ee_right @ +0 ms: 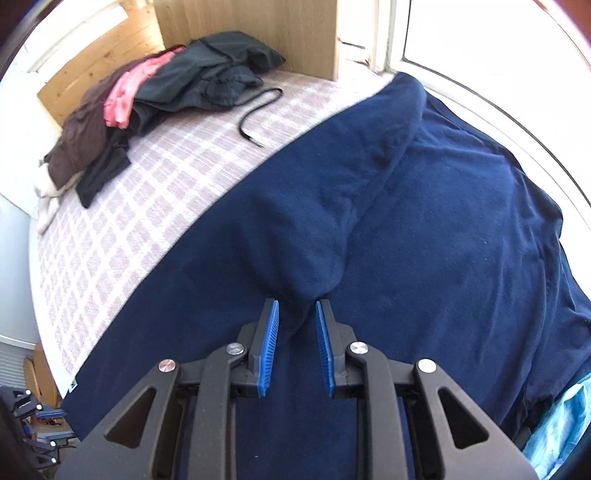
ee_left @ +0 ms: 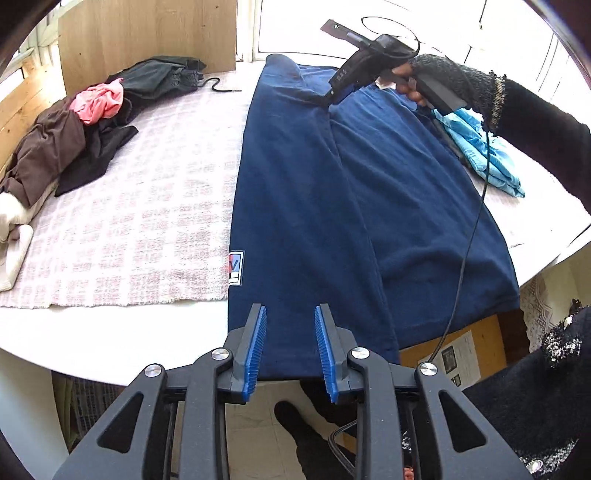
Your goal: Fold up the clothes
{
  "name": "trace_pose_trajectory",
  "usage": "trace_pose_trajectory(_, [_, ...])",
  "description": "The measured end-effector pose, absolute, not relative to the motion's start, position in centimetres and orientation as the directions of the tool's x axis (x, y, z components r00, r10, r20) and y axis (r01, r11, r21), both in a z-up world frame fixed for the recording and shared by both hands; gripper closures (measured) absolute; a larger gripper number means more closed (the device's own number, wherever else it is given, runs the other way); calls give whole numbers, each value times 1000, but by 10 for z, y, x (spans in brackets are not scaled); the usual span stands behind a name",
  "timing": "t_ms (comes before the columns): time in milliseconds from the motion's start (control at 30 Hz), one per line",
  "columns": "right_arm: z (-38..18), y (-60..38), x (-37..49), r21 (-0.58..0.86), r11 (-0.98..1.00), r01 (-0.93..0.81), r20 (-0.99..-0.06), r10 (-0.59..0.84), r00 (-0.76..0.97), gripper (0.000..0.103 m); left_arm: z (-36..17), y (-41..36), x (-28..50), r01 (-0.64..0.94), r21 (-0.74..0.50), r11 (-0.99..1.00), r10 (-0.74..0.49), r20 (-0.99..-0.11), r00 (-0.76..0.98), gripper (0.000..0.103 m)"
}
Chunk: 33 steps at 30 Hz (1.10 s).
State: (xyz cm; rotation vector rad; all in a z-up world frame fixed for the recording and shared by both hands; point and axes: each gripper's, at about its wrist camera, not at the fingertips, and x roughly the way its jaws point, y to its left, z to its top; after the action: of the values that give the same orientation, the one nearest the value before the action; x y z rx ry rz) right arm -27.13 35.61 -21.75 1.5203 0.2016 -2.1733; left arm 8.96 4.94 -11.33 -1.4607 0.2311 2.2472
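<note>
A navy blue shirt point(ee_left: 314, 206) lies lengthwise on the round white table point(ee_left: 110, 343), its left side folded over the middle and a small label at its left edge. My left gripper point(ee_left: 291, 308) hovers open over the near hem, which hangs past the table edge, and nothing sits between its pads. A gloved hand point(ee_left: 450, 81) holds my right gripper point(ee_left: 330, 99) at the shirt's far end. In the right wrist view the right gripper point(ee_right: 297, 302) stands slightly open, with a raised fold of the navy shirt point(ee_right: 443, 221) still between its fingertips.
A pile of brown, pink and black clothes point(ee_left: 74, 129) point(ee_right: 129, 103) lies far left on a checked pink cloth point(ee_left: 129, 221). A black cord point(ee_right: 258, 114) curls beside it. A light blue garment point(ee_left: 484, 147) lies right of the shirt. Wooden boards point(ee_left: 147, 33) stand behind.
</note>
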Motion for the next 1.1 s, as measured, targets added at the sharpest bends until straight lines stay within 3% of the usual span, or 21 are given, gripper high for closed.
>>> trace_pose_trajectory(67, [-219,346,-261,215,-836,505,-900,-370,-230,82,-131,54,84,-477,-93,-874,261,-918,-299,78])
trace_pose_trajectory(233, [-242,317,-255,152,-843,516,-929,-300,-216,82,-148,63,90,-528,-60,-847,230,-938,-261,77])
trace_pose_trajectory(433, [-173,402,-233,324,-890,320,-842,-426,-332,82,-114,75,100,-574,-80,-815,285,-918,-276,76])
trace_pose_trajectory(533, [-142,479,-206,350,-923,158,-818,-383,-429,79,-94,97,109,-649,-69,-758,332,-897,-293,70])
trace_pose_trajectory(733, [-99,627,-154,290,-948,-132,-842,-187,-506,73,-92,158,112,-798,-100,-595,438,-872,-217,70])
trace_pose_trajectory(900, [-87,697,-168,229,-951,-206,-871,-105,-481,71,-73,241,83,-897,-77,-435,482,-861,-160,70])
trace_pose_trajectory(1100, [-109,731,-262,195,-963,-185,-898,-99,-428,62,-53,343,-2,-920,-8,-392,484,-852,-199,69])
